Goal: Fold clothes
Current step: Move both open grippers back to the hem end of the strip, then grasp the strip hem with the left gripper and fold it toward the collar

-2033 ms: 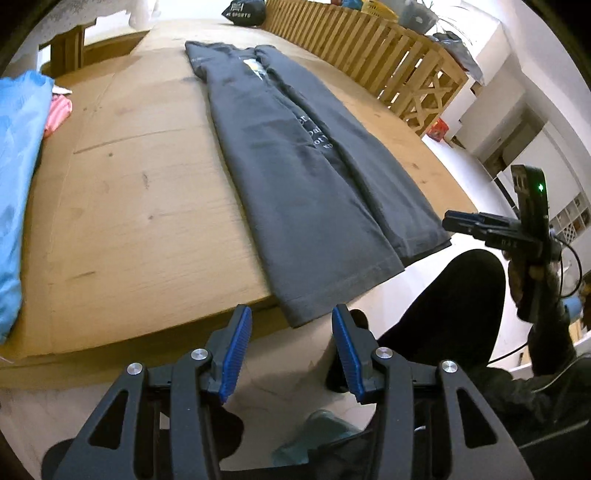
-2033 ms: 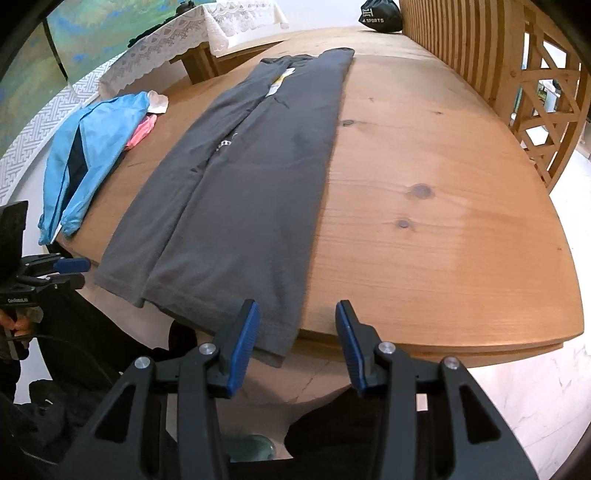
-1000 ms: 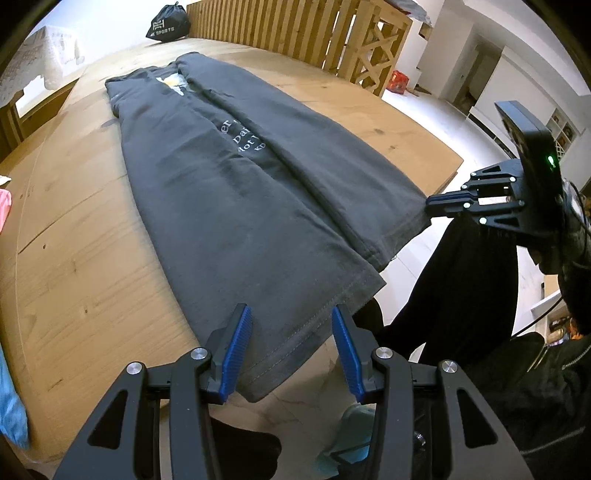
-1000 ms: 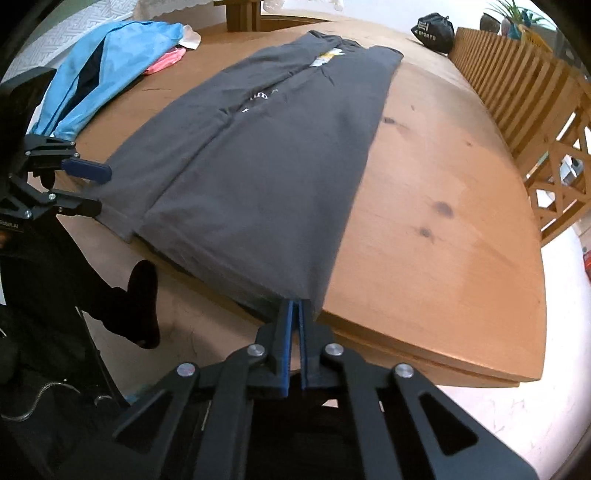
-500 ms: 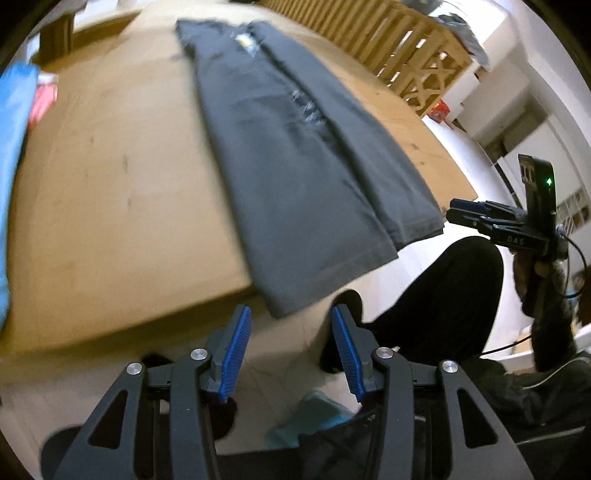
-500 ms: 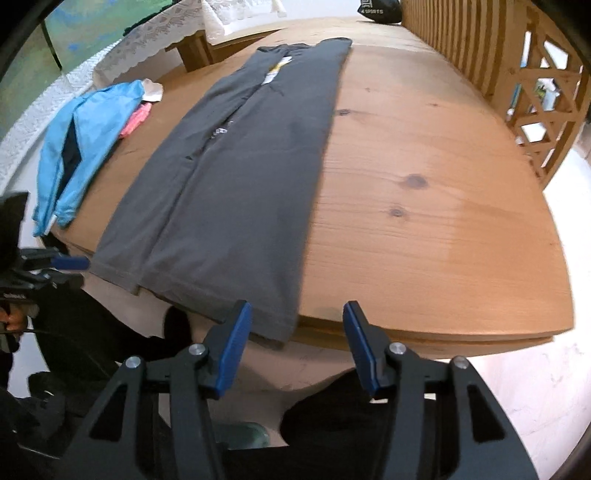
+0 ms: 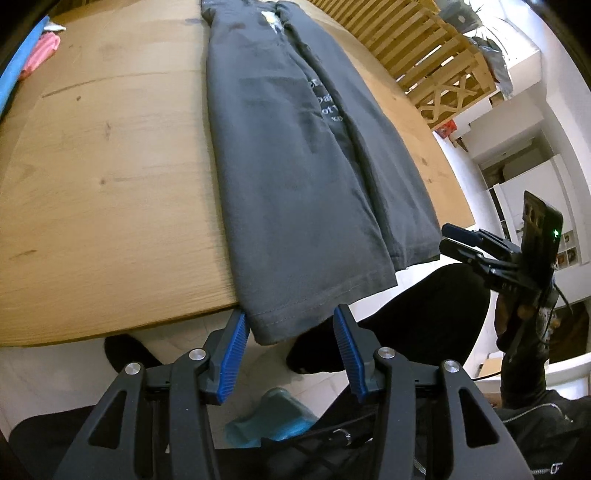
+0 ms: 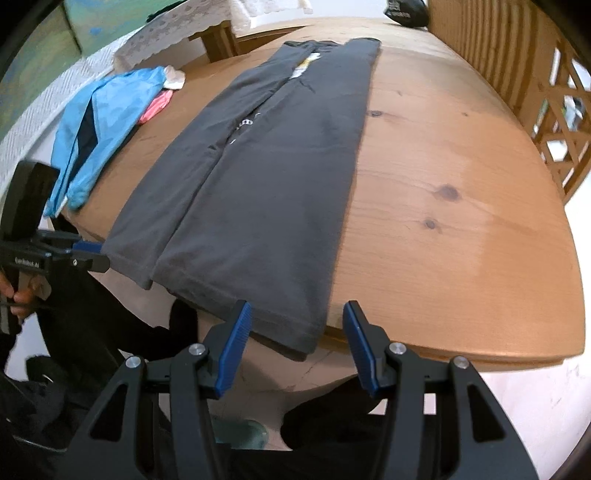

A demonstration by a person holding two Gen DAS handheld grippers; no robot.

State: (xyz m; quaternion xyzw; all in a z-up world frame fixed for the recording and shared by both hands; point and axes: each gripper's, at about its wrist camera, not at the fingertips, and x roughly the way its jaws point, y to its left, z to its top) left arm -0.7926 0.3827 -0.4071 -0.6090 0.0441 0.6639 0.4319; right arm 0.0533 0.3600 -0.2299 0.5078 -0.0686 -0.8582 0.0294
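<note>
- Right now your left gripper hangs just off the near edge of the wooden table, its blue jaws standing apart with nothing pressed between them.
- Just ahead of it, the near hem of the grey T-shirt droops over that edge, and the hem's left corner sits between the blue pads without either pad touching it.
- Your right gripper hangs off the same near edge at the shirt's other corner; its jaws have just been opening and stand apart, with the hanging hem in front of the gap, not clamped.
- You have the shirt lying lengthwise along the table, both sides folded in to meet along the middle, the collar end toward the far edge and the white lettering partly showing at the seam.
- Off by the table's left edge lies a light blue jacket with a pink garment just beside it, well apart from the shirt.
- At the far edge, a black bag sits near the wooden slatted railing.
</note>
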